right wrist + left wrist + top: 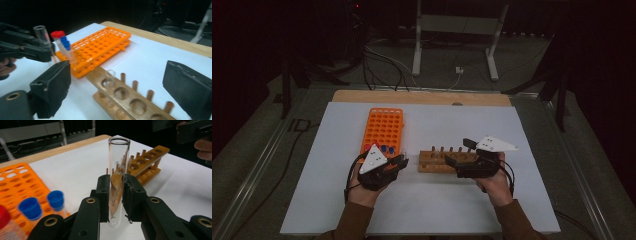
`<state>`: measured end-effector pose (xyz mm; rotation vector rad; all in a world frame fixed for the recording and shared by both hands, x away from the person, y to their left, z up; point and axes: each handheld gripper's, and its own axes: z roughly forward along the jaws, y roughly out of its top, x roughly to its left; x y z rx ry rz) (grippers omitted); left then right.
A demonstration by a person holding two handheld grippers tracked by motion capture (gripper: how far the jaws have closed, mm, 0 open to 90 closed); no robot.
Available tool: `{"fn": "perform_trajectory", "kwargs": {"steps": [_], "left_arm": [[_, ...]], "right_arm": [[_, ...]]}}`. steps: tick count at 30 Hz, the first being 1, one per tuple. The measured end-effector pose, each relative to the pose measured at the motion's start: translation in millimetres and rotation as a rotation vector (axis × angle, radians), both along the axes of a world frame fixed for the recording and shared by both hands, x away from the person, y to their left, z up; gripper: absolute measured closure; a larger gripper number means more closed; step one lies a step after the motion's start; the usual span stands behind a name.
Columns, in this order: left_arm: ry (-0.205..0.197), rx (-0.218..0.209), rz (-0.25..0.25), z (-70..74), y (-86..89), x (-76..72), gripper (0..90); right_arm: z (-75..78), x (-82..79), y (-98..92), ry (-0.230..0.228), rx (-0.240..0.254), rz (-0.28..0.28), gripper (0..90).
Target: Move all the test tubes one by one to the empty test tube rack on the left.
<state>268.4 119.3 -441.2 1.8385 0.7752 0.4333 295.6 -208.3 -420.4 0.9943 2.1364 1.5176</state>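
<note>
Glass tube upright between left tool pads

Occlusions and cut-offs

Glass test tube: mid-length hidden between the left tongs' pads. Red-capped tube cut by the frame edge. Wooden rack runs off the bottom edge; a small glass tube in it is blurred. Orange rack holes too small to count.
</note>
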Motion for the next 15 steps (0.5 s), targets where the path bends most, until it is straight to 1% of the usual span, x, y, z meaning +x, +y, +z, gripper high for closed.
{"fn": "perform_trajectory", "kwargs": {"steps": [4,7,11,15], "left_arm": [[-0.003,-0.008,0.022,1.7,7.6,0.5,76.5],[-0.009,-0.014,0.037,3.4,13.0,0.7,76.5],[-0.017,-0.013,0.047,5.3,18.5,0.6,76.5],[-0.020,-0.014,0.061,7.3,23.3,0.2,76.5]], "right_arm": [[-1.9,2.1,-7.1,0.004,-0.010,-0.036,2.6],[-4.1,4.0,-12.6,0.010,-0.002,-0.059,1.1],[-6.6,5.1,-16.8,0.017,0.001,-0.077,0.2],[-7.0,4.2,-19.9,0.012,0.001,-0.092,0.2]]}}
